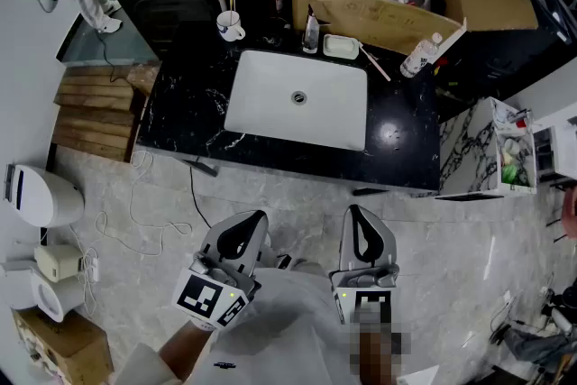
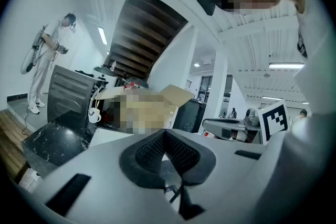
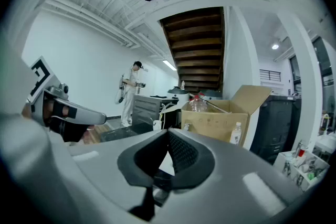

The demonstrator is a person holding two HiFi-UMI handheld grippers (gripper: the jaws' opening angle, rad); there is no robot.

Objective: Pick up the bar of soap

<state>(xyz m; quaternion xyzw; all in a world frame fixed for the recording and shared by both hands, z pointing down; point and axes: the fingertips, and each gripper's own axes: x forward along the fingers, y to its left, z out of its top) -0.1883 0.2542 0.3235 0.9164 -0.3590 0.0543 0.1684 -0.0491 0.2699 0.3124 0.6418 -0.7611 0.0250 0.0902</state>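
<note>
In the head view the bar of soap [image 1: 341, 46] lies pale in a small white dish at the back edge of the black counter [image 1: 185, 108], just behind the white basin [image 1: 270, 77]. Both grippers are held low and close to the person's body, well short of the counter. The left gripper [image 1: 258, 215] has its jaws together with nothing between them, tips meeting in its own view [image 2: 164, 131]. The right gripper [image 1: 353, 210] is likewise shut and empty [image 3: 168, 131]. I cannot make out the soap in either gripper view.
Behind the soap stands an open cardboard box [image 1: 397, 13] with plastic bottles. A mug [image 1: 230, 26], a pump bottle [image 1: 311, 33], a thin stick [image 1: 374, 61] and a lying bottle [image 1: 420, 56] sit around it. A wooden pallet [image 1: 90, 117] and cable [image 1: 135, 212] lie on the floor at left.
</note>
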